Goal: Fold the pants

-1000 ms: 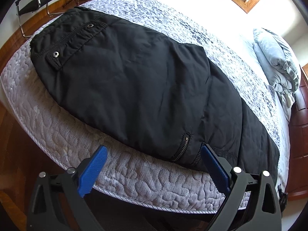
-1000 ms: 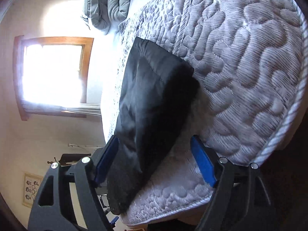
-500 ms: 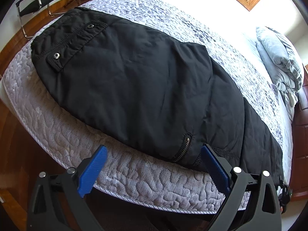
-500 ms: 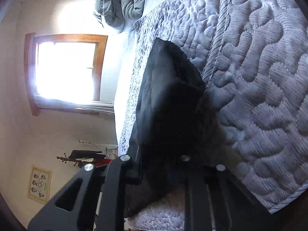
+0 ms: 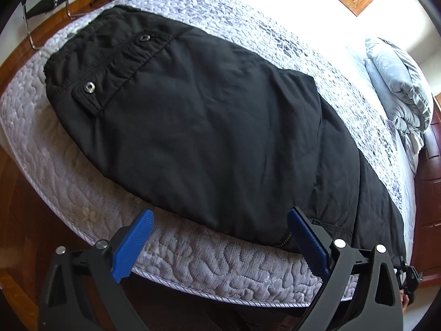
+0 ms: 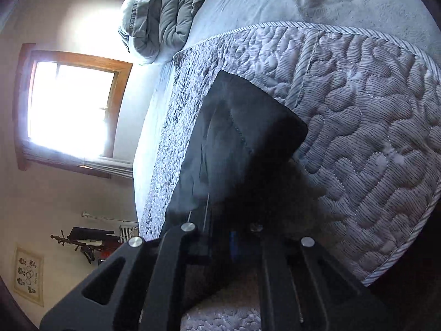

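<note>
Black plastic arms of the left gripper [image 5: 219,244] filled the bottom of its view, its blue fingers [image 5: 132,245] spread wide and empty above the near edge of the mattress [image 5: 193,259]. Past them the pants [image 5: 209,127] lay flat across the quilted top, folded lengthwise so one leg covered the other. The waistband [image 5: 115,63] with its two snaps sat toward 10 o'clock, a zipped pocket just beside the finger at 5 o'clock, and the legs ran off toward 4 o'clock.

On the other side, the right gripper [image 6: 234,237] had just been closing, and its fingers were clenched on the hem end of the legs; cloth rose from the jaws toward 12 o'clock. Farther back a bundled grey duvet [image 6: 160,19] lay at 11 o'clock and a window [image 6: 71,110] glared at 9 o'clock.

Judging by the soft creases and the way it draped, the cloth was light, limp and a little slick, likely a nylon shell. It would sag between two holds and might slide over itself, so both layers should be pinched together. A sound hold for the left would be the waistband, where elastic and seams give thickness. The hem, already held, should go over toward the waist.
</note>
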Demonstrator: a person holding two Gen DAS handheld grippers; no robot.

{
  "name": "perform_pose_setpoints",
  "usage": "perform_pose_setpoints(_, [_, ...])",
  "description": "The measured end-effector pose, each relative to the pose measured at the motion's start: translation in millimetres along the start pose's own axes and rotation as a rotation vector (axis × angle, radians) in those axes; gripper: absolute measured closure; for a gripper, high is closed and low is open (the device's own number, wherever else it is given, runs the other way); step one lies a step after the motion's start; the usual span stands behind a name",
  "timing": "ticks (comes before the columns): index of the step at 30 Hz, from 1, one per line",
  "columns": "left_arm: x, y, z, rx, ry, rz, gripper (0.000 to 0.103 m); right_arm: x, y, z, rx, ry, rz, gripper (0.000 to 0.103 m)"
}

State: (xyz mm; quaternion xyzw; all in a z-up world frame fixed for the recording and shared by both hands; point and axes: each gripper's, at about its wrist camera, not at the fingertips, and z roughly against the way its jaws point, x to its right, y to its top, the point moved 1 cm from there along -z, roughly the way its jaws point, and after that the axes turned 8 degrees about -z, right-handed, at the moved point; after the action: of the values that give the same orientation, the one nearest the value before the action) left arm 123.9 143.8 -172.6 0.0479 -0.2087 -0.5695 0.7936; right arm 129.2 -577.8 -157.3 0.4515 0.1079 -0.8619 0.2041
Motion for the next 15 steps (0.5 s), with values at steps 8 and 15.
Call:
perform_pose_setpoints(8, [-7, 2, 18, 0.053, -0.030, -0.004, 0.005, -125, -48, -4, 0.078, -0.134, 0.471, 0.096])
perform_pose_setpoints(15, [-26, -2, 32, 0.083, -0.069, 0.041, 0.005, -214, -152, -51, -0.032, -0.152, 0.886, 0.092])
